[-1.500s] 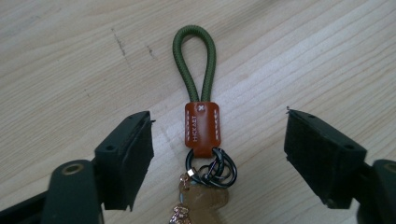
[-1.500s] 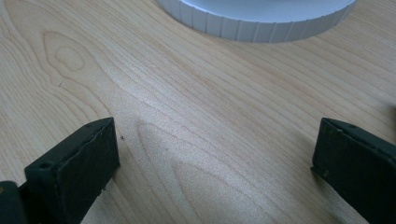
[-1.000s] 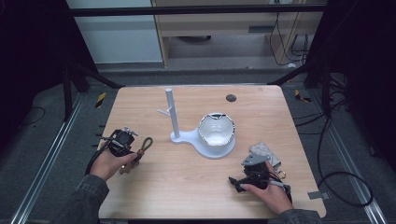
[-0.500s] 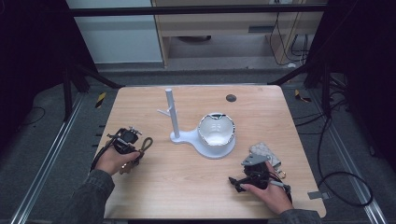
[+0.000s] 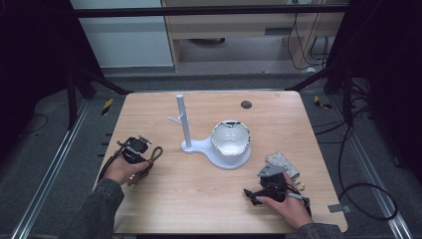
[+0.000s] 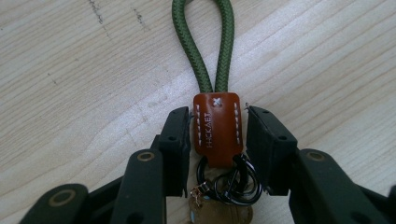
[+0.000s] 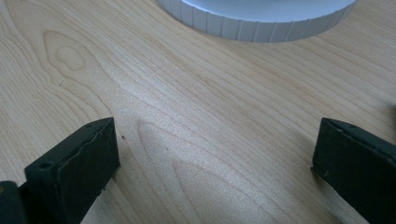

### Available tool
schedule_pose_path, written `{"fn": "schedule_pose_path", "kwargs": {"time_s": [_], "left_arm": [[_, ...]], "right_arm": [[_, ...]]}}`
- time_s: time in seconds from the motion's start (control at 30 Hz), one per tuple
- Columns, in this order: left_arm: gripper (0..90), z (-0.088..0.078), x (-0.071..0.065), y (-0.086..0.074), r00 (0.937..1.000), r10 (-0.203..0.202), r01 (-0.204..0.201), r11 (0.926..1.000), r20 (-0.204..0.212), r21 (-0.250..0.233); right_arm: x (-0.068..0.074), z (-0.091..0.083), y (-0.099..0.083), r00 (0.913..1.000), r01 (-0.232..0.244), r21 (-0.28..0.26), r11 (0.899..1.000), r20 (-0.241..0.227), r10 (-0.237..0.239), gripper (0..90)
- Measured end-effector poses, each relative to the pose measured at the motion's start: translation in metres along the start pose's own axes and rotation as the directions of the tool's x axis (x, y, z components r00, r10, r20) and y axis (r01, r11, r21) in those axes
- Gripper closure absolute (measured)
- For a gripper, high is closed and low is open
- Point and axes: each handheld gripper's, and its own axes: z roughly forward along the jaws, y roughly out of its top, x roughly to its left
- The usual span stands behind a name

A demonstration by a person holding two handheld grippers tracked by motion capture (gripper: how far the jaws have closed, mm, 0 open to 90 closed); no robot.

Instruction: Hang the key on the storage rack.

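A key fob lies on the wooden table point(image 5: 199, 199) at the left: a green cord loop point(image 6: 205, 46), a brown leather tab point(image 6: 217, 130) and dark key rings point(image 6: 233, 184). The green cord point(image 5: 155, 153) also lies by my left hand in the high view. My left gripper point(image 6: 219, 140) straddles the tab and its jaws have just been closing. The left pad meets the tab's edge, while a thin gap stays at the right pad. My right gripper point(image 7: 215, 163) rests low over bare wood near the front right point(image 5: 251, 195), jaws wide apart with nothing between them.
A white stand point(image 5: 199, 147) with an upright pegged post point(image 5: 182, 119) and a bowl point(image 5: 229, 142) sits mid-table; its ribbed base point(image 7: 257, 18) lies ahead of my right gripper. A grey pouch point(image 5: 281, 163) lies beside the right hand. A dark disc point(image 5: 246, 104) sits at the far edge.
My left hand has slid a little to the right and down onto the key fob. The right hand has stayed still.
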Motion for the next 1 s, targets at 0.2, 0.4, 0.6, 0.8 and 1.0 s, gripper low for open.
{"fn": "schedule_pose_path", "kwargs": {"time_s": [0.2, 0.4, 0.6, 0.8, 1.0], "left_arm": [[61.7, 0.002, 0.001, 0.0, 1.0, 0.0, 0.0, 1.0, 0.008, 0.007], [65.0, 0.001, 0.001, -0.001, 0.9999, 0.002, -0.002, 1.0, 0.014, 0.003], [65.6, -0.007, 0.0, -0.006, 0.9999, 0.014, -0.014, 0.9994, 0.007, -0.033], [65.7, -0.021, -0.004, -0.017, 0.9997, 0.021, -0.02, 0.9941, 0.007, -0.106], [65.8, -0.034, -0.01, -0.029, 0.9997, 0.018, -0.015, 0.9787, 0.013, -0.205]], "right_arm": [[0.0, 0.0, 0.0, 1.0, -0.001, 0.0, 1.0, -0.001, 0.001, 0.5], [0.0, 0.0, 0.0, 1.0, 0.0, 0.0, 1.0, -0.002, 0.0, 0.5], [0.0, 0.0, 0.0, 1.0, 0.001, 0.0, 1.0, -0.001, -0.001, 0.5], [0.0, 0.0, 0.0, 1.0, 0.001, 0.0, 1.0, -0.001, -0.001, 0.5], [0.0, 0.0, 0.0, 1.0, 0.001, -0.001, 1.0, -0.002, -0.001, 0.5]]}}
